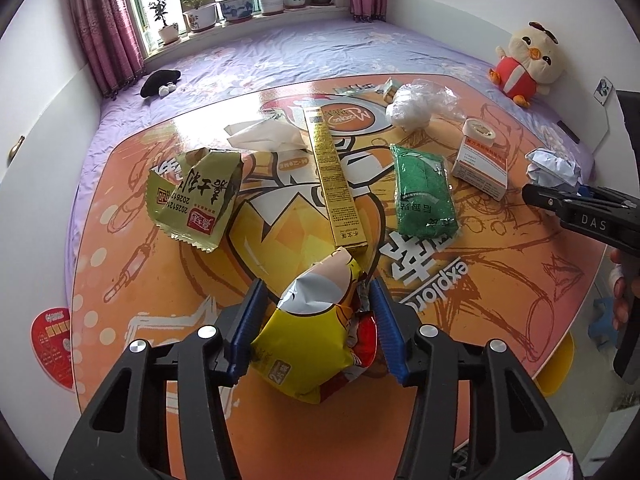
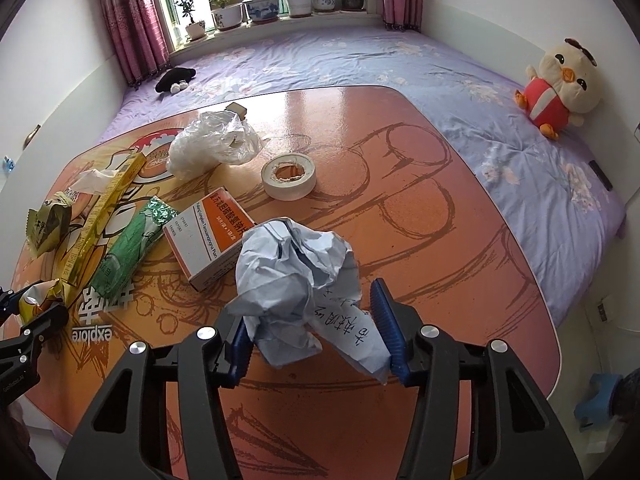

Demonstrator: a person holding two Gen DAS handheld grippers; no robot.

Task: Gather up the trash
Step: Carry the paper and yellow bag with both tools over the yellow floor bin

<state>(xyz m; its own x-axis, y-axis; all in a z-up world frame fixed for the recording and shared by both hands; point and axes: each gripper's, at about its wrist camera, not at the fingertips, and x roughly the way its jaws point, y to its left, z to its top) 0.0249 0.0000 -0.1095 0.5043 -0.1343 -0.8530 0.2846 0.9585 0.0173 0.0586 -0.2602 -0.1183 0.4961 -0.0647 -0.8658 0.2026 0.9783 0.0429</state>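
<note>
Step in hand: grasp phase, both hands at once. Left gripper (image 1: 318, 330) has its jaws about half closed around a yellow snack wrapper (image 1: 308, 344) near the table's (image 2: 460, 240) near edge; the left pad presses the wrapper, the right pad sits just beside it, contact unclear. Right gripper (image 2: 316, 334) is likewise half closed on a crumpled paper ball (image 2: 300, 280) lying between the pads, both touching it.

Judged next: firm up both grips, then lift clear. No bin visible. Remaining litter: green packet (image 1: 424, 192), gold box (image 1: 334, 176), medicine box (image 2: 208, 240), tape roll (image 2: 289, 176).
</note>
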